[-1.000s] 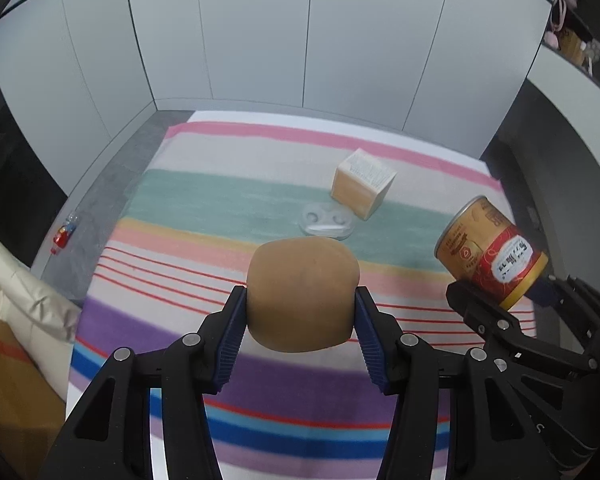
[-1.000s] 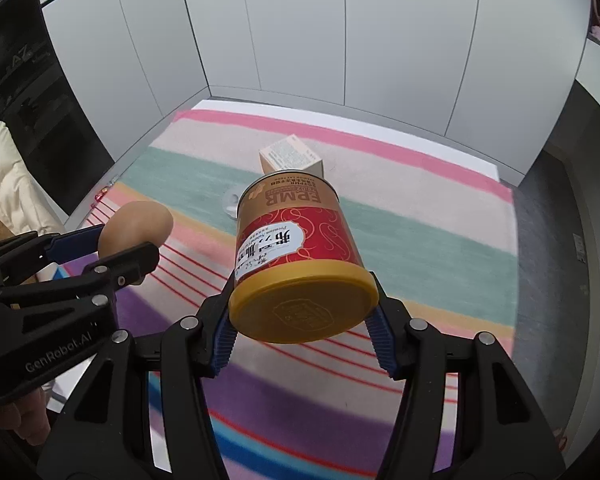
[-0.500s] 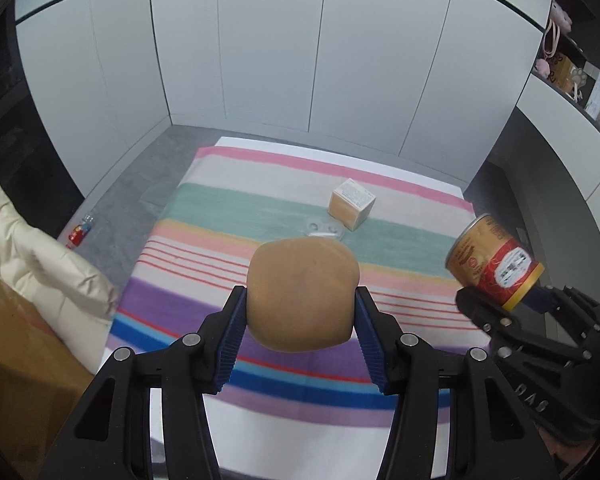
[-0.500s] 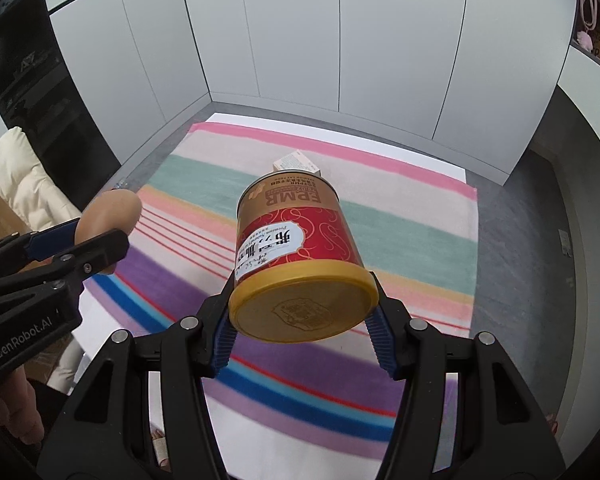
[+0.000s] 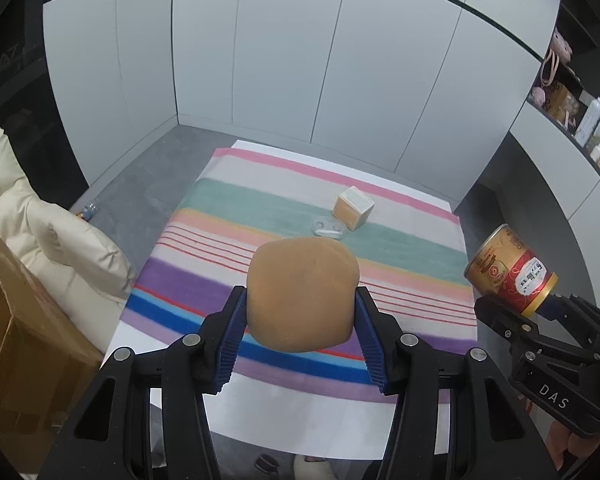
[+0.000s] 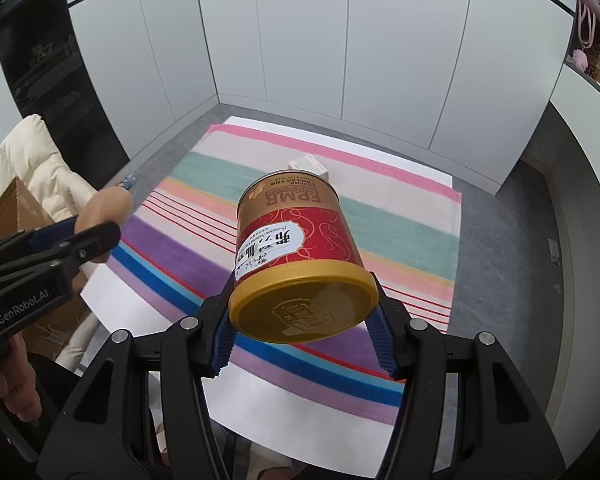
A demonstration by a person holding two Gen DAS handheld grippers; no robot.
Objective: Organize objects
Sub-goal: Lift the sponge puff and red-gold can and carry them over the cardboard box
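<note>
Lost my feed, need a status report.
Left gripper shut on brown lump. Right gripper shut on red can. Both held above striped cloth. Nothing blocking.

We see white cabinet doors (image 5: 284, 68) behind a grey floor (image 5: 140, 184). A cream cushion (image 5: 48, 236) leans on a cardboard box (image 5: 16, 336) (at left), and a shelf (image 5: 564, 100) holds small items at right.

Both wrist cams sit high, tilted down and forward at the striped blanket (image 5: 260, 216), well apart from it. Left cam looks along the left gripper (image 5: 300, 336); right gripper (image 5: 536, 320) shows at its right edge. Right cam mirrors that: left gripper (image 6: 96, 236) at its left edge. Shared: blanket, small box (image 5: 353, 207) on its far half, white wall panels (image 6: 300, 40) beyond.
</note>
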